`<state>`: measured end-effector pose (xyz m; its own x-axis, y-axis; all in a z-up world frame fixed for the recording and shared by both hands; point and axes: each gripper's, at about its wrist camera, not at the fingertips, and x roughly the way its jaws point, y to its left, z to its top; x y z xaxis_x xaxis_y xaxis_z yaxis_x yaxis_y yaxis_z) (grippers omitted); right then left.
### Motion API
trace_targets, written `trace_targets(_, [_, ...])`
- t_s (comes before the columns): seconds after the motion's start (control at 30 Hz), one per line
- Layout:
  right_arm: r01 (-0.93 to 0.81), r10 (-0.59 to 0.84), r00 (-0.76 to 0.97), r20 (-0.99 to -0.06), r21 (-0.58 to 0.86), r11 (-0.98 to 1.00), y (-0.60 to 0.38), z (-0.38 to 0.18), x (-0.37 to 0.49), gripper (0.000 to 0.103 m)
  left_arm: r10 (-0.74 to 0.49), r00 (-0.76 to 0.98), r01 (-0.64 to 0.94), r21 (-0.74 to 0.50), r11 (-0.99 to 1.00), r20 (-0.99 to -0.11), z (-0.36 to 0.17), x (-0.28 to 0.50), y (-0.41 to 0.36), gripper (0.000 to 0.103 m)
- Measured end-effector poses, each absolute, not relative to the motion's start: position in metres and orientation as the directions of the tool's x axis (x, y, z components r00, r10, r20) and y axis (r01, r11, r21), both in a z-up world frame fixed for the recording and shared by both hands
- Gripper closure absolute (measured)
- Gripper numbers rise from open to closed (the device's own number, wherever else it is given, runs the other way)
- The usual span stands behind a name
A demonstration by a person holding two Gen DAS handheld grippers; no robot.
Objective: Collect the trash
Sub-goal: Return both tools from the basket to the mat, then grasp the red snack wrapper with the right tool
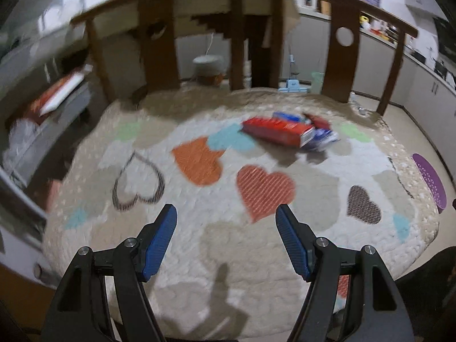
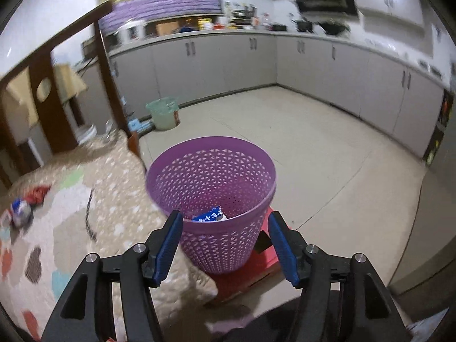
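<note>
Looking at the left wrist view, the left gripper [image 1: 225, 222] hangs over the heart-patterned quilt [image 1: 228, 256] with its fingers wide apart and nothing between them. The trash is up in the middle right of that frame: a red box [image 1: 278, 131] lying flat with some crumpled blue-and-white wrappers [image 1: 320, 138] touching its far end.

The right gripper [image 2: 225, 228] is also spread open and empty, sitting just above the near rim of the purple basket [image 2: 211, 176], which already has a blue wrapper [image 2: 209, 215] at the bottom.

I'd go for the box first: come in low, straddle its narrow side, and squeeze gently so the cardboard doesn't buckle.
</note>
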<state>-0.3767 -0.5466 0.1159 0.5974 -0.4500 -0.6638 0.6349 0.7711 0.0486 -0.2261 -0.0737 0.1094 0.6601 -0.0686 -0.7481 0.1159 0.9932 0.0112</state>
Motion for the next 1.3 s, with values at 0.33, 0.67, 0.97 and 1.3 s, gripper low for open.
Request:
trace_targets(0.33, [0.233,-0.075,0.665,-0.743,0.111,0.966,-0.438,0.133,-0.268,0.035,-0.107,0.646,0.129,-0.030,0.991,-0.756,0.091,-0.225,-0.055,0.032])
trace_targets(0.67, [-0.111,0.248,0.598,-0.762,0.228,0.967,-0.307,0.160,-0.137,0.035,-0.136,0.634,0.110,-0.085,0.990,-0.762,0.083,-0.219,-0.040,0.032])
trace_targets(0.97, [0.062,0.115,0.491,-0.863,0.166,0.984,-0.313,0.119,-0.031,0.037,-0.157,0.633,0.079,-0.138,0.987,-0.758,0.084,-0.218,-0.018,0.032])
trace_targets(1.3, [0.171,0.225,0.400,-0.889,0.314,0.934,-0.329,0.076,-0.007,0.040,-0.172,0.609,0.077,-0.159,0.984,-0.774,0.080,-0.207,-0.019,0.032])
